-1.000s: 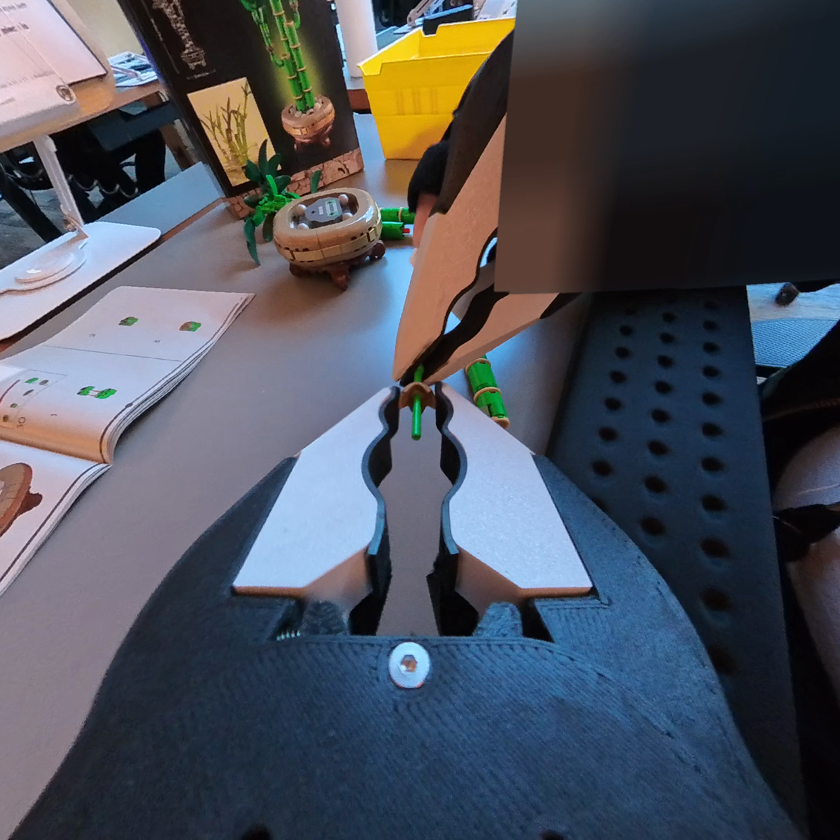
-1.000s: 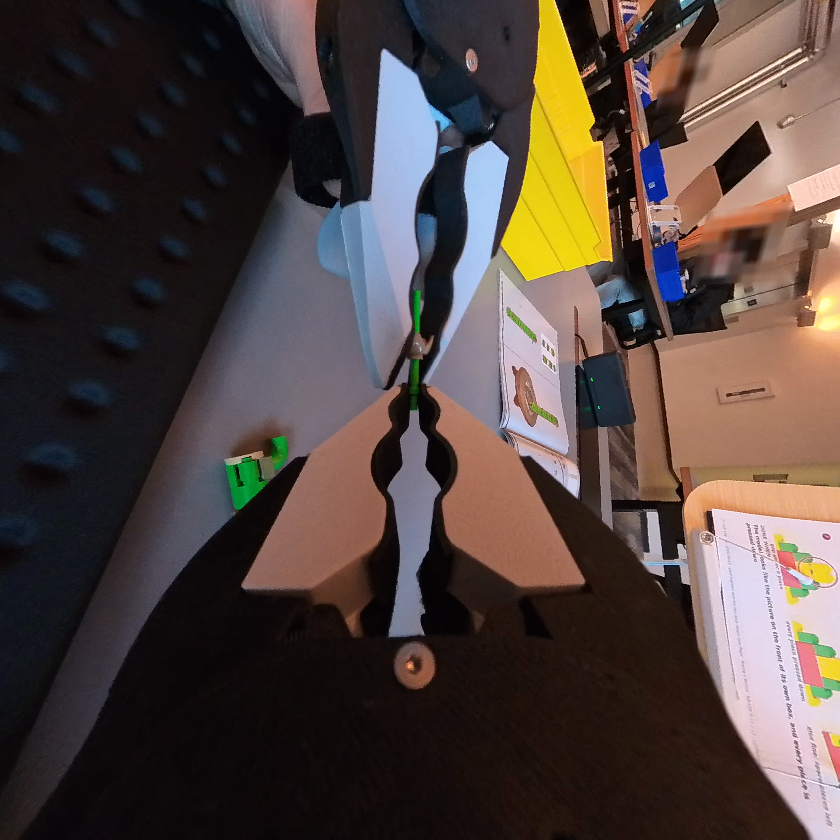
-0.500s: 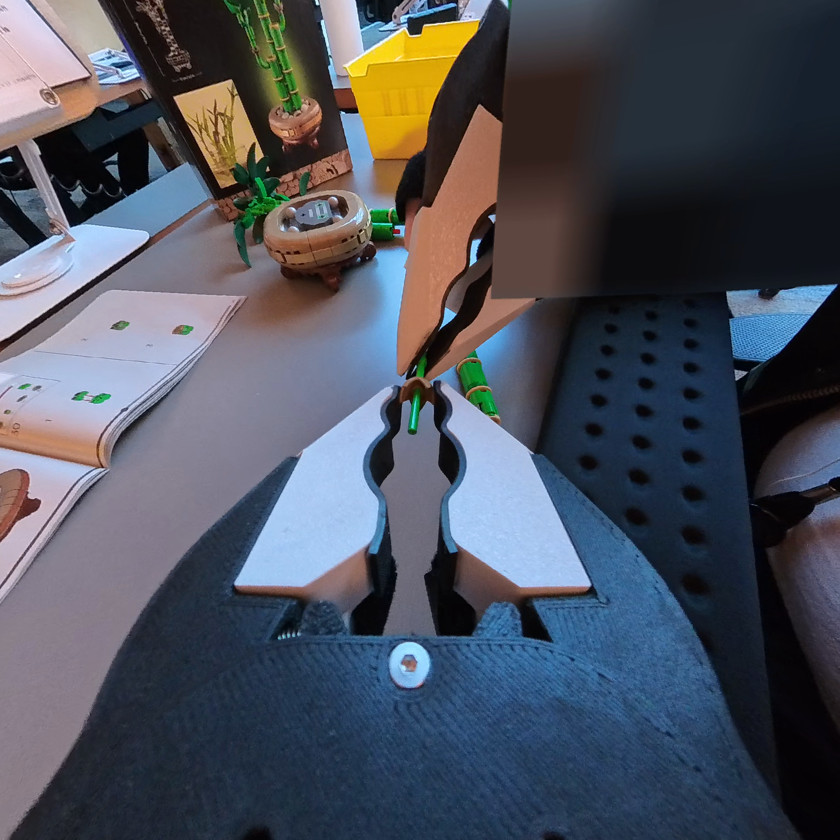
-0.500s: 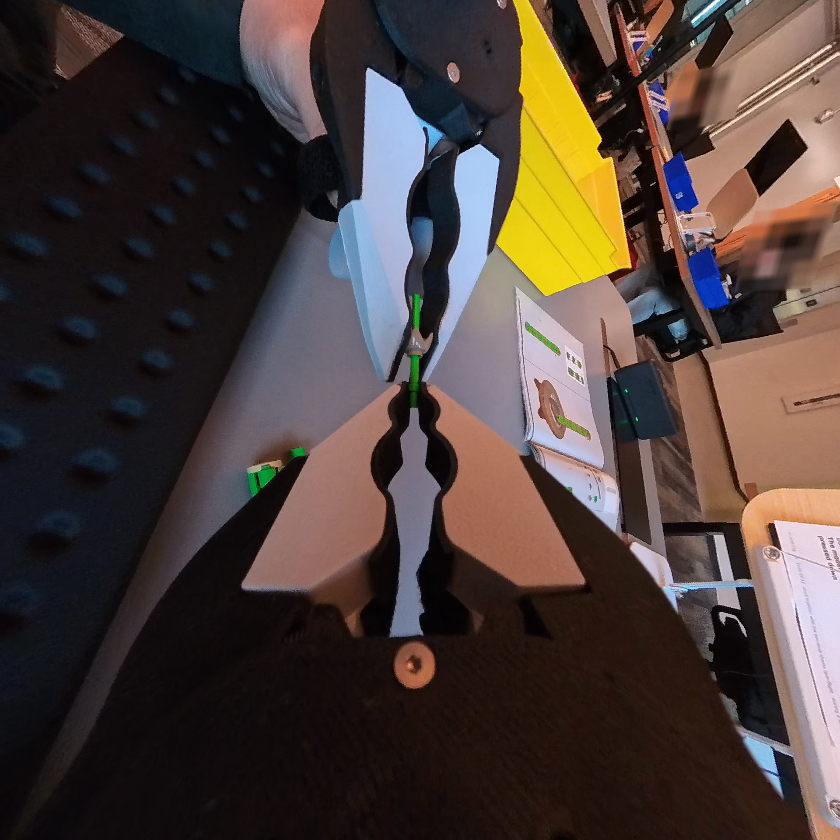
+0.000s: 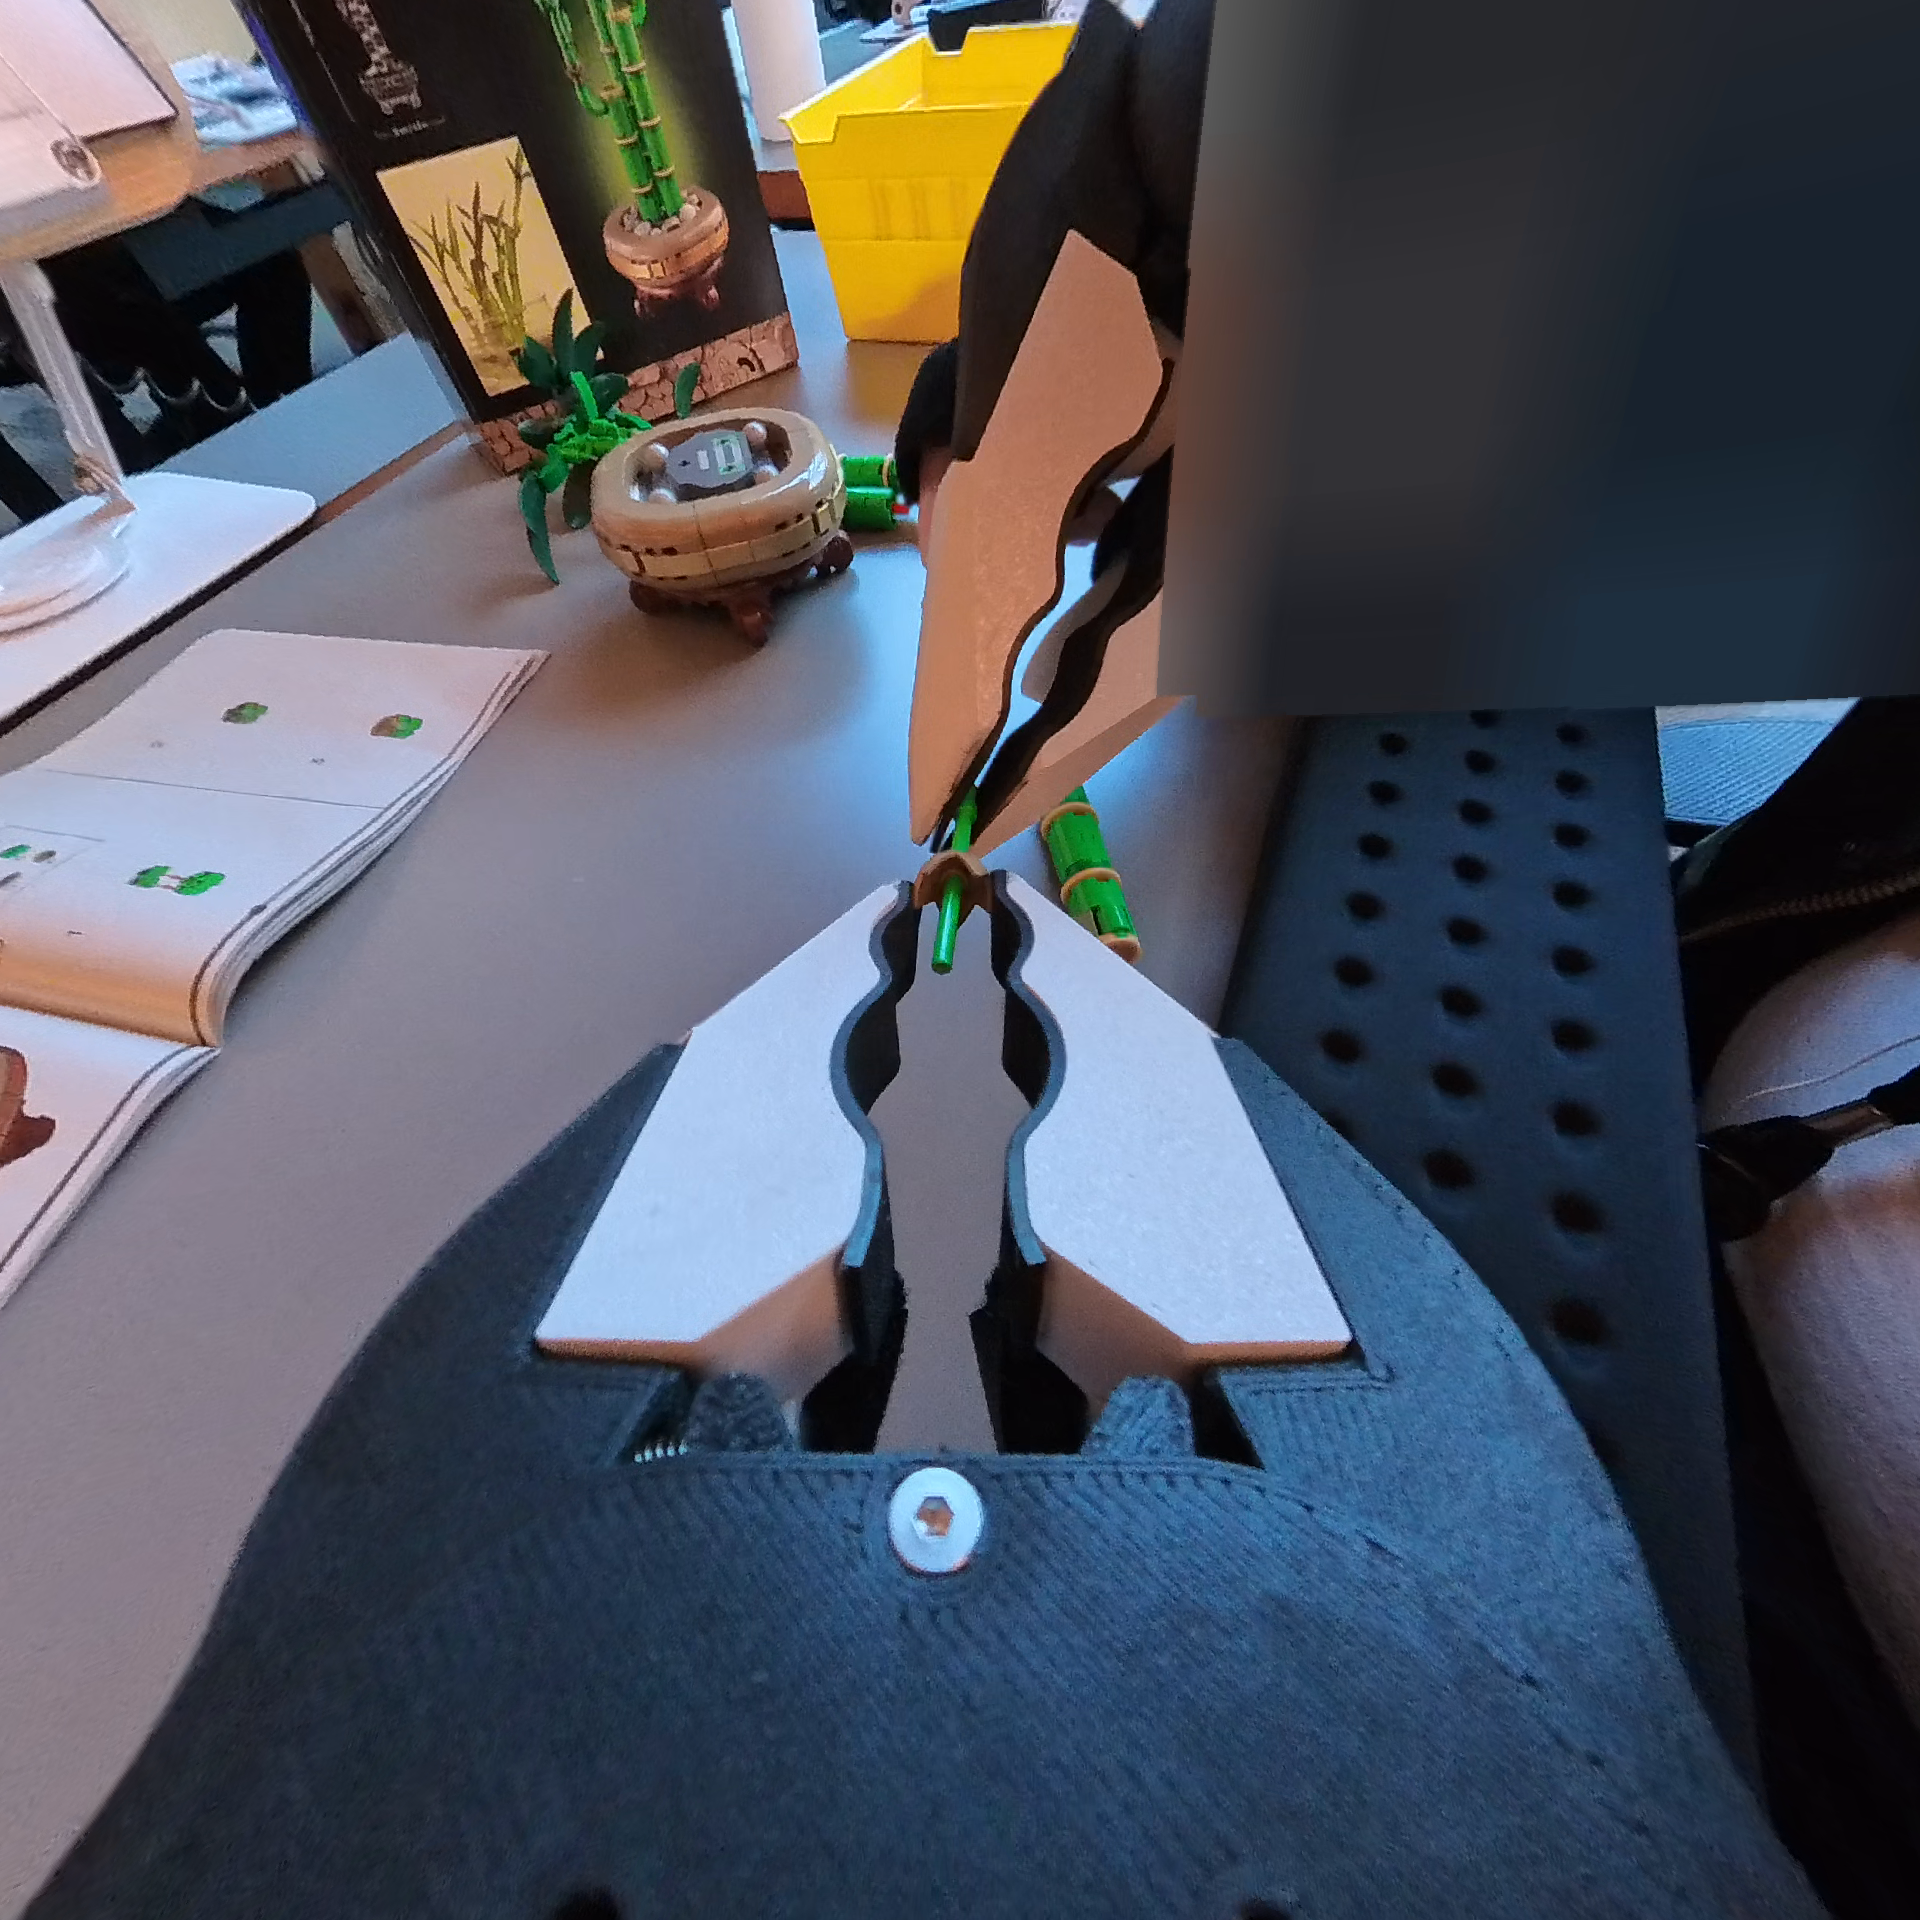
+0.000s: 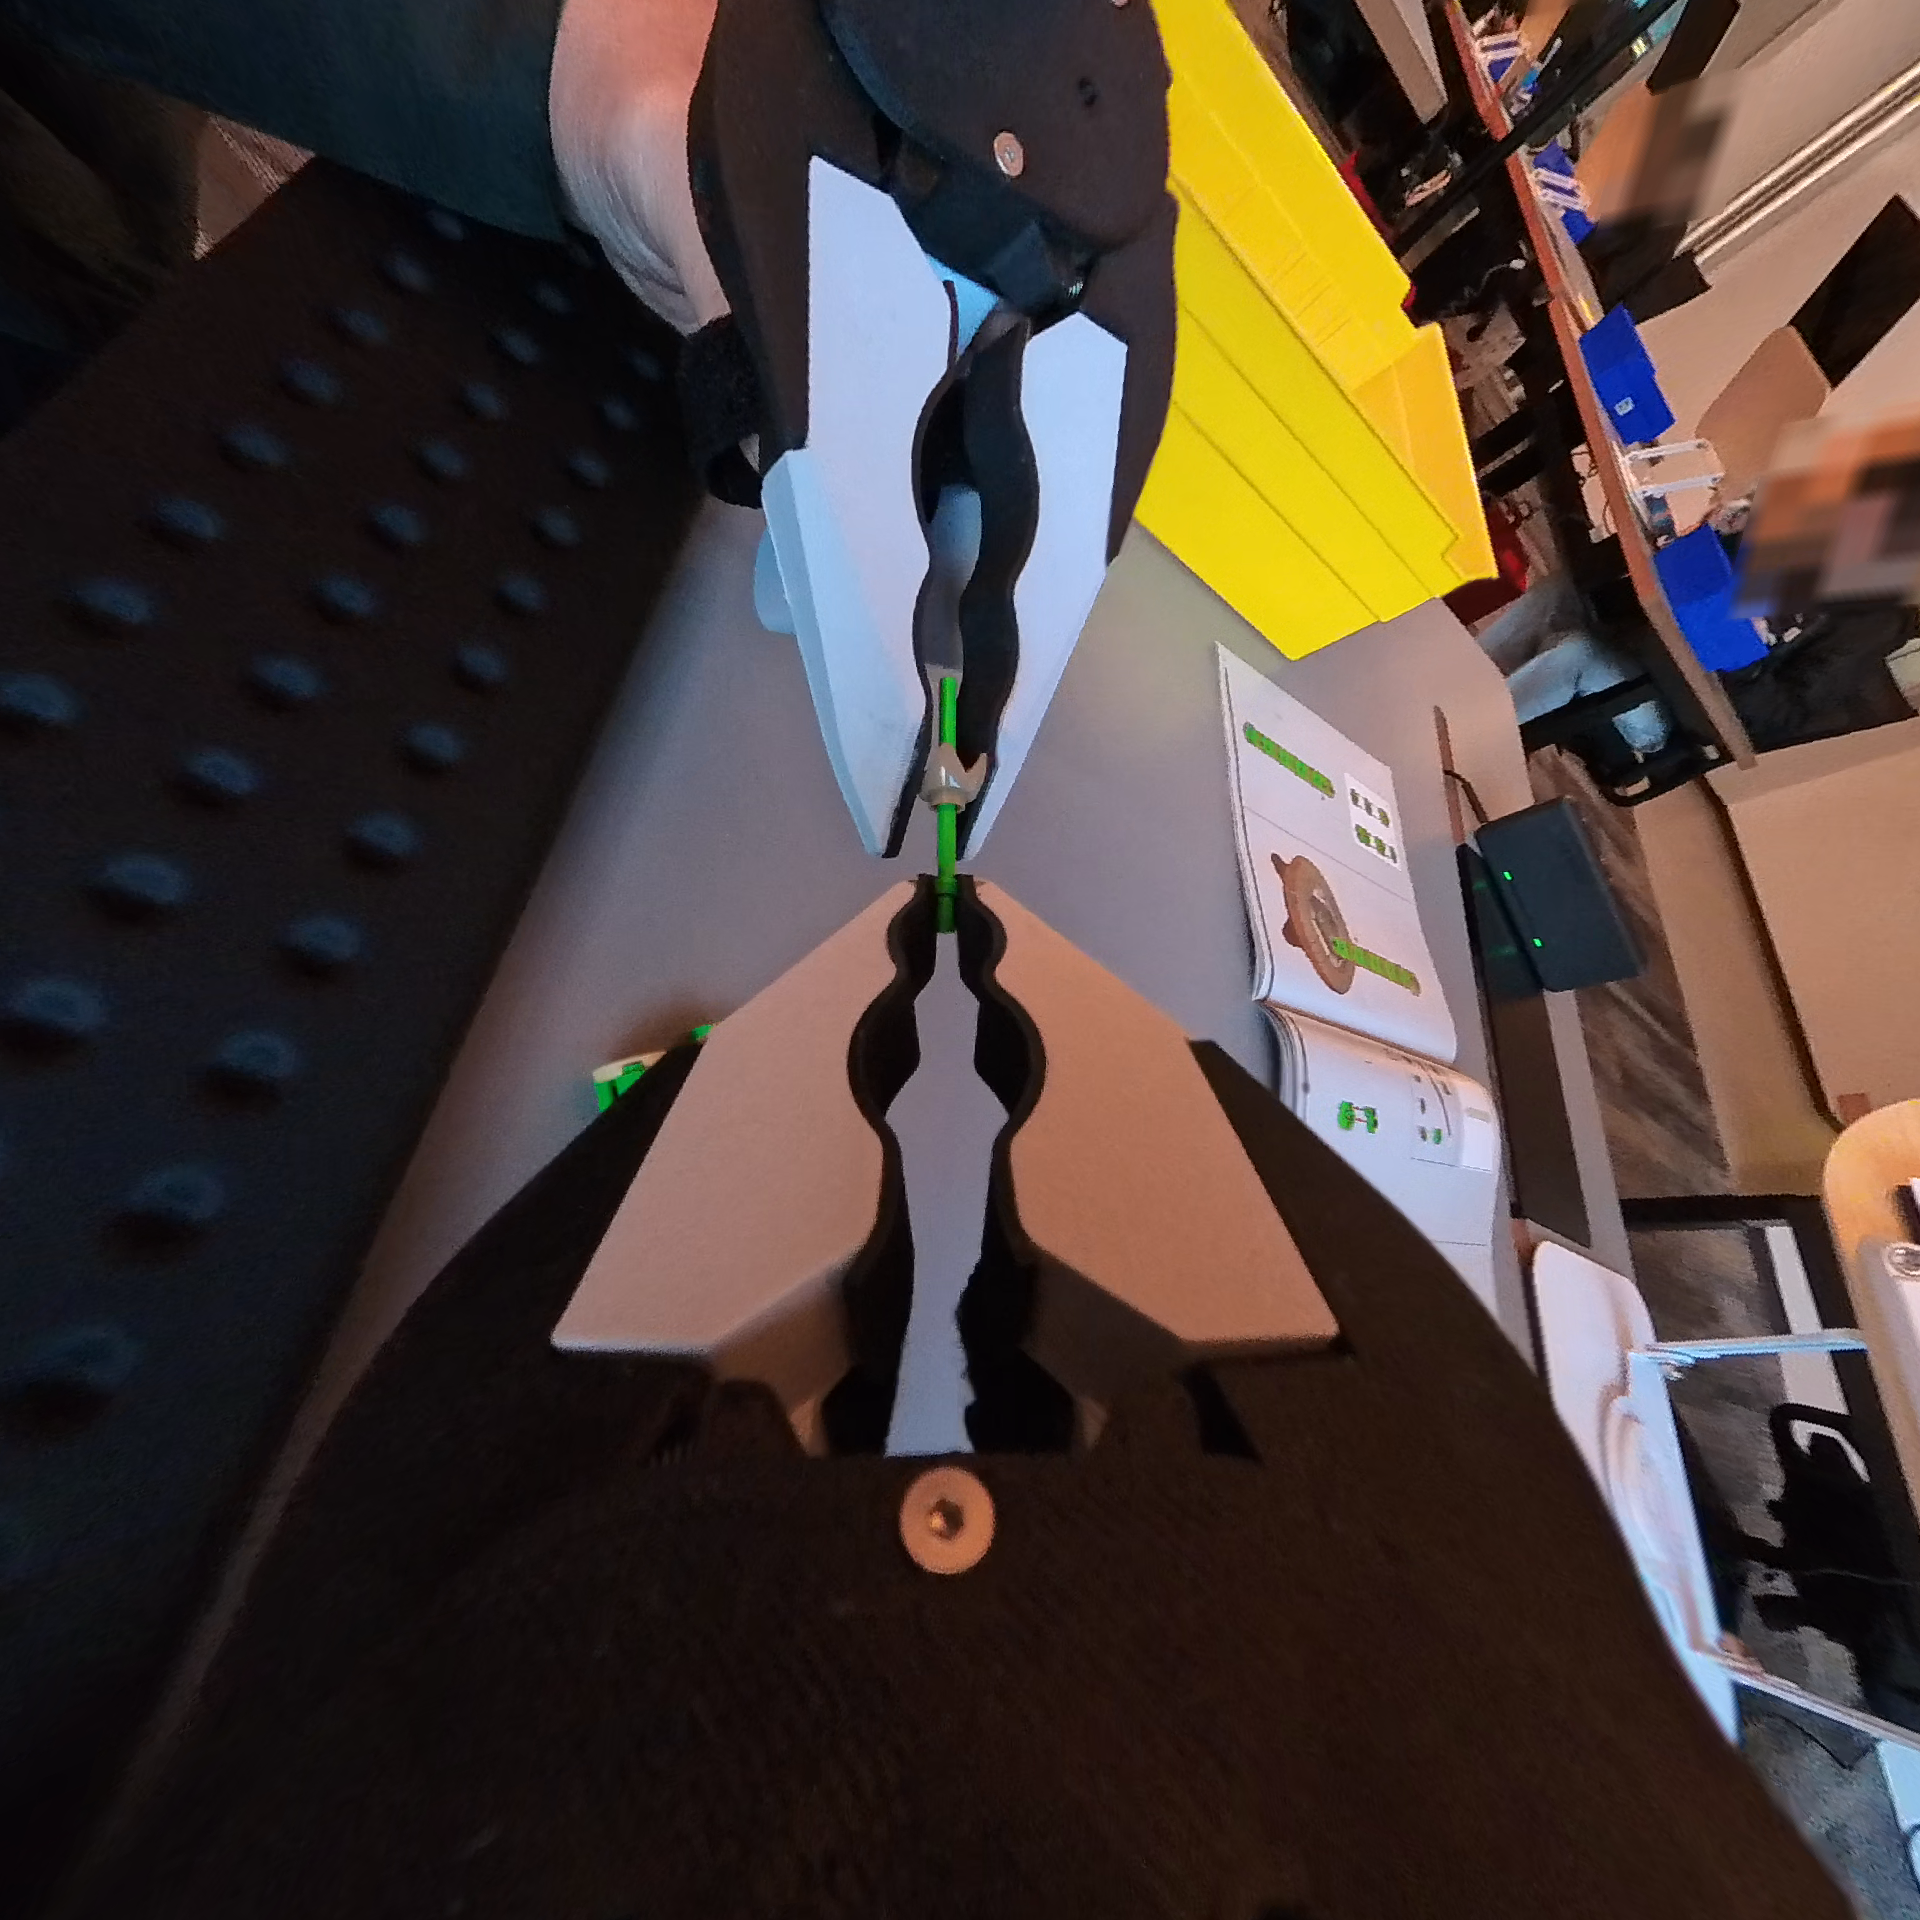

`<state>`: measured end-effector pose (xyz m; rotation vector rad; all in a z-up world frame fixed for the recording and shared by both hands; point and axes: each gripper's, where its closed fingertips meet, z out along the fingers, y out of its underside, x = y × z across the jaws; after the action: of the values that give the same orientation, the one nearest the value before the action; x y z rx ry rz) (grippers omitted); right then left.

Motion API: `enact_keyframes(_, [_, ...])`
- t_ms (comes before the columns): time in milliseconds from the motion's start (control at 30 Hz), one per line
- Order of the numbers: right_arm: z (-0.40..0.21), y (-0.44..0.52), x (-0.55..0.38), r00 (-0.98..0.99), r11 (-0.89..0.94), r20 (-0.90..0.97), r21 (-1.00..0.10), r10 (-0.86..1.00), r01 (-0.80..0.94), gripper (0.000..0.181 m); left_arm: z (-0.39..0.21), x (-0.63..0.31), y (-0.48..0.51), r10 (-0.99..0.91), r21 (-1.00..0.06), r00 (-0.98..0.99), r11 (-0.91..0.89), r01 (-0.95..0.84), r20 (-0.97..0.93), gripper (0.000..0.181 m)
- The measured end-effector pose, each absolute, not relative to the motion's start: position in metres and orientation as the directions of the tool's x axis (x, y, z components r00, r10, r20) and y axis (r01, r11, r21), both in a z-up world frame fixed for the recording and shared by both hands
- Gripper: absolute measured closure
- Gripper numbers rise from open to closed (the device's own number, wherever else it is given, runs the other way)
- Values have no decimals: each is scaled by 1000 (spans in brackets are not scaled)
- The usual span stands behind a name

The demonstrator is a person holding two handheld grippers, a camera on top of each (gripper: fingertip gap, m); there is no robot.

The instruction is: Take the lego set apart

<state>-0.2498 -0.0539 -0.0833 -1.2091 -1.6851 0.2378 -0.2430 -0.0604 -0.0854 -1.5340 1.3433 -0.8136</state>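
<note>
My left gripper is shut on a small tan ring that sits on a thin green rod. The rod's free end pokes back between the left fingers. My right gripper is shut on the other end of the green rod. The two grippers meet tip to tip above the grey table. The right gripper comes down from above in the left wrist view. The left gripper and the ring show in the right wrist view.
A tan lego pot with green leaves stands farther back. A green bamboo segment lies under the grippers. The set's box, a yellow bin and an open booklet are around. A black perforated surface borders the table's right edge. My two grippers' fingertips are within a few centimetres of each other.
Both grippers keep their hold on the rod and ring. The pair has shifted and turned slightly together, so the background has moved in both views.
</note>
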Motion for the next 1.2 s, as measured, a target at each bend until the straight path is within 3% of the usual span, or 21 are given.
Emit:
enact_keyframes(133, [-100, -52, -251, 9, 392, 502, -688, 865, 611, 177, -98, -245, -56, -973, -898, 207, 2, -440, -104, 169])
enact_keyframes(367, [-107, -50, -256, 27, 363, 493, -676, 870, 642, 169, -107, -247, -50, -962, -871, 237, 5, -492, -139, 169])
enact_keyframes(600, [-112, -45, -254, 42, 329, 471, -674, 881, 661, 178, -111, -246, -51, -967, -868, 225, -6, -497, -122, 169])
enact_keyframes(700, [-99, -45, -257, 94, 276, 407, -754, 908, 596, 179, -88, -244, -53, -971, -931, 235, -52, -363, -37, 165])
enact_keyframes(833, [-52, -45, -259, 186, 80, 142, -948, 972, 308, 179, -50, -253, -49, -961, -976, 221, -193, -98, 168, 142])
enact_keyframes(967, [-24, -47, -257, 155, -67, -51, -993, 987, 102, 179, -30, -254, -46, -945, -969, 214, -242, 45, 246, 150])
enact_keyframes(1100, [-22, -52, -259, 114, -119, -110, -990, 987, 72, 179, -12, -245, -50, -929, -938, 171, -300, 171, 329, 156])
enact_keyframes(1200, [-18, -53, -260, 96, -159, -155, -987, 983, 34, 179, -4, -239, -53, -916, -908, 110, -355, 223, 385, 173])
